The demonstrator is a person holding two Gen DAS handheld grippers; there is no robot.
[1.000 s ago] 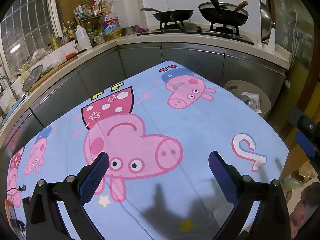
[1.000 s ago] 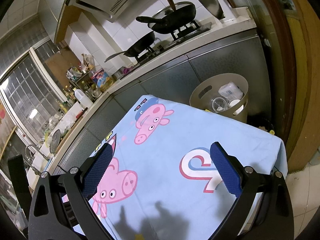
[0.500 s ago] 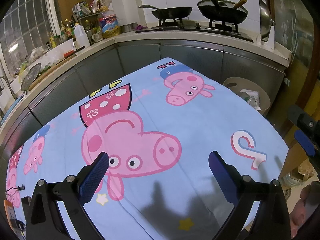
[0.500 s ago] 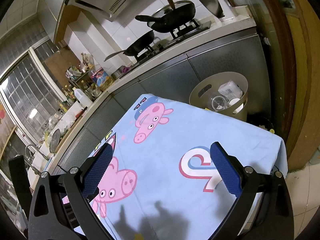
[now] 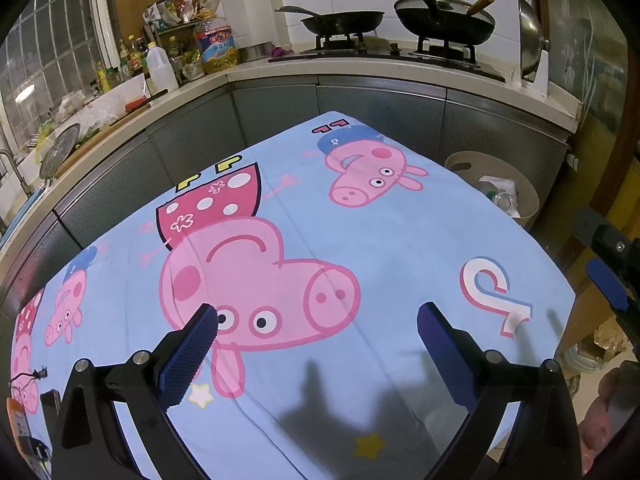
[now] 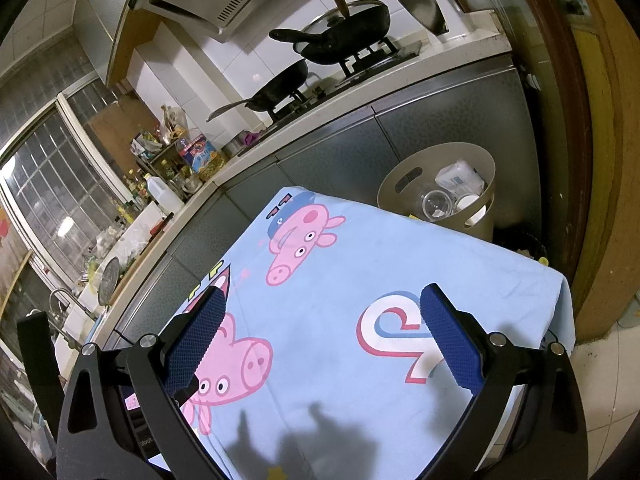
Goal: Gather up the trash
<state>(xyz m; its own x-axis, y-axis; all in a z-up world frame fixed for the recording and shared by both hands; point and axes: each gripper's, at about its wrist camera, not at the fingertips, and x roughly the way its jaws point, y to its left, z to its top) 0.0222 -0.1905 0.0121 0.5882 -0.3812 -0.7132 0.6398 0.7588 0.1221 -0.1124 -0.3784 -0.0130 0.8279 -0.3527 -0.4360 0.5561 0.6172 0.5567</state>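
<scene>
Both sets of fingers spread wide, empty: left gripper (image 5: pixel 318 318), right gripper (image 6: pixel 322 314). Views barely drift over the last second (no approach). Bench cloth (image 5: pixel 400 240) bare; trash sits in the bin (image 6: pixel 400 184) beyond it, so collecting looks done.

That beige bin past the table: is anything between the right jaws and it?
Nothing visible blocks it. Only bare tablecloth lies between the open right gripper and the bin, which stands past the table's far edge with trash already inside.

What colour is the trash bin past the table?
Beige, with cut-out handle slots; the trash bin shows best in the right wrist view.
</scene>
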